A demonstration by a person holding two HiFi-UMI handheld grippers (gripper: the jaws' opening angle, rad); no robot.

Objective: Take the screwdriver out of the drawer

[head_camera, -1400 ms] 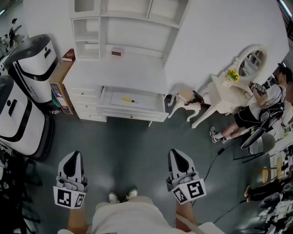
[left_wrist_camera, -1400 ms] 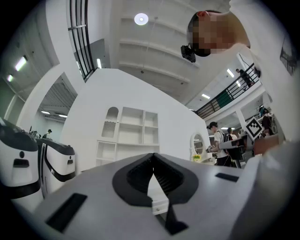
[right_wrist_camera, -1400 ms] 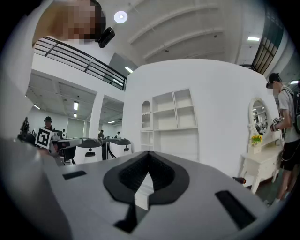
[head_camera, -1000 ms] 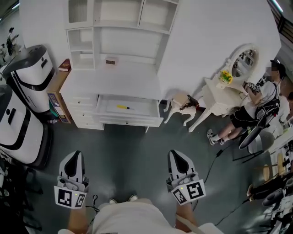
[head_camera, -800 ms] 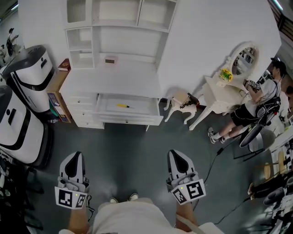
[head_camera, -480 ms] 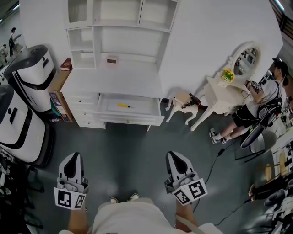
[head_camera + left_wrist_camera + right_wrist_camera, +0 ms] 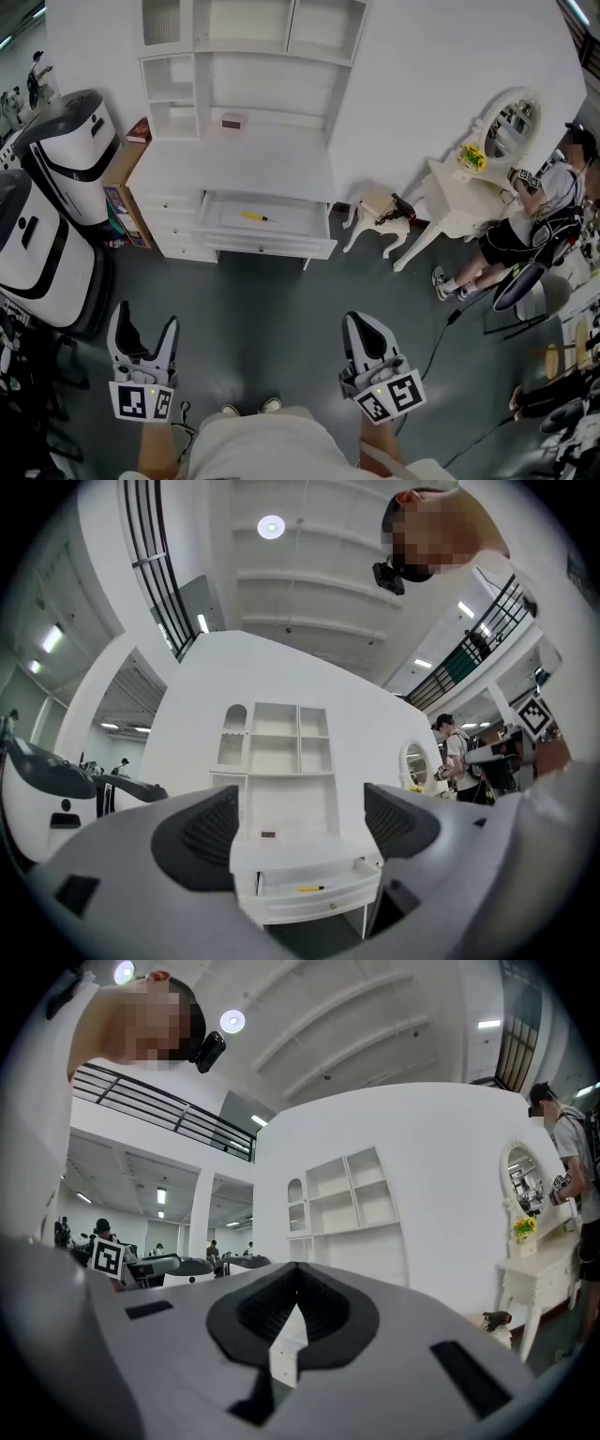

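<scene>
A yellow-handled screwdriver (image 7: 255, 217) lies in the pulled-out drawer (image 7: 267, 242) of a white desk with a shelf hutch; it also shows as the small yellow screwdriver (image 7: 310, 889) in the drawer (image 7: 314, 901) in the left gripper view. My left gripper (image 7: 142, 328) hangs well short of the desk at lower left, its jaws opening with nothing between them. My right gripper (image 7: 364, 330) is at lower right, shut and empty, also far from the drawer. The right gripper (image 7: 296, 1299) shows its pads together in its own view.
Two large white-and-black machines (image 7: 56, 155) stand left of the desk. A small toy horse (image 7: 380, 211) and a white dressing table (image 7: 469, 192) with a mirror sit to the right, where a person (image 7: 539, 211) is seated. A black cable (image 7: 441, 337) runs across the grey floor.
My left gripper's jaws have spread apart from shut. The right gripper stays shut. Both hands have stayed about where they were in front of the desk.
</scene>
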